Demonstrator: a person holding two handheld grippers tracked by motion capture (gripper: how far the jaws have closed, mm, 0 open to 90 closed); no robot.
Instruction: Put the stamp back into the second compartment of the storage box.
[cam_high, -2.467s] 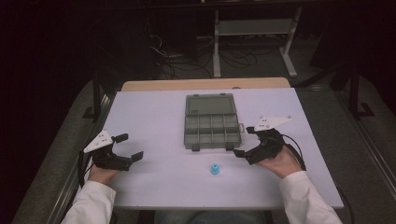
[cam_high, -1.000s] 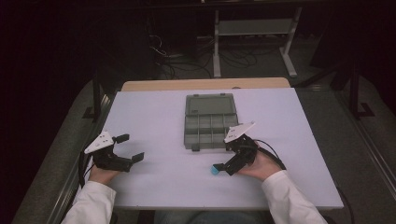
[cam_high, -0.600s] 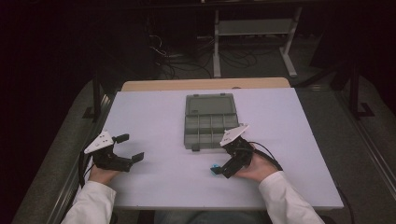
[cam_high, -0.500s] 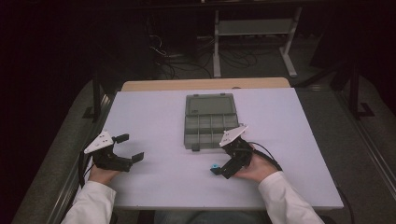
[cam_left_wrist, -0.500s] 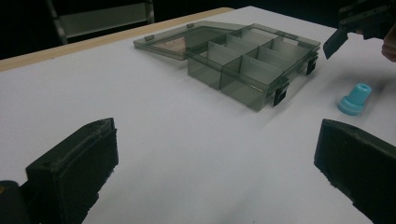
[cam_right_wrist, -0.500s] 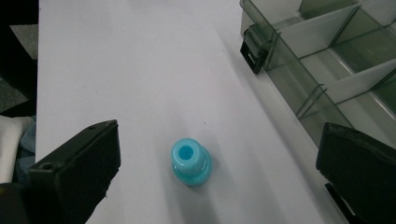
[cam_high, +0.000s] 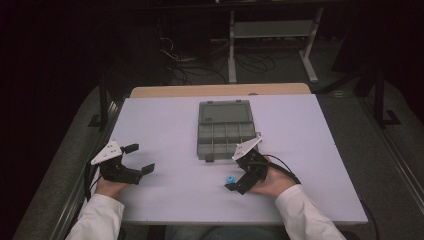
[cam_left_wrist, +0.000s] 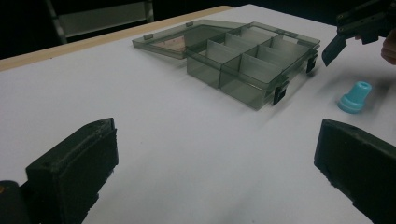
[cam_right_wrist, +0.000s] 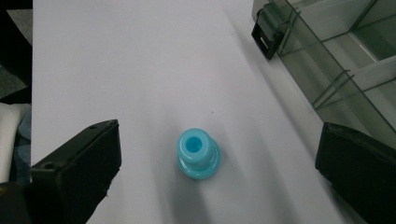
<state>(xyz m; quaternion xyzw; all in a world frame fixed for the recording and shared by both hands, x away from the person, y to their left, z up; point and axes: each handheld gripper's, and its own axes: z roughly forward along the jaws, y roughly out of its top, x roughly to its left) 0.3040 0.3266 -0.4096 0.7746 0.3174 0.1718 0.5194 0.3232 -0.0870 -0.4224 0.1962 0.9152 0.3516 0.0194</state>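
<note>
We work on a white tabletop (cam_high: 165, 125) that carries a grey-green compartment box (cam_high: 226, 131) near its middle, with the lid folded flat open on the far side. The box has a grid of open compartments; in the left tool view none of the visible ones holds a part.

The left tool (cam_high: 136, 159) rests near the left edge of the tabletop, well apart from the box, its jaws spread wide and holding nothing. We treat it as idle for the coming move.

The right tool (cam_high: 237, 183) sits just beside the near right corner of the box, tilted down toward the tabletop. Its jaws stand wide apart and grip nothing.

The part to be picked up is a small blue cap (cam_right_wrist: 198, 153). It stands on the tabletop, near the front wall of the box but not touching it. In the right tool view we see it between the two jaws, a little left of the midline and slightly ahead of the jaw tips. The right tool is therefore far nearer than the left, and in our judgement the approach needs only a short advance and descent before closing.

The cap stands upright, its long axis vertical: a wider round flange at the base, a narrower collar above, and an open hole at the top (cam_left_wrist: 355, 96). It appears to be smooth plastic. We judge that the round body may roll out of a grip that closes off-centre.
</note>
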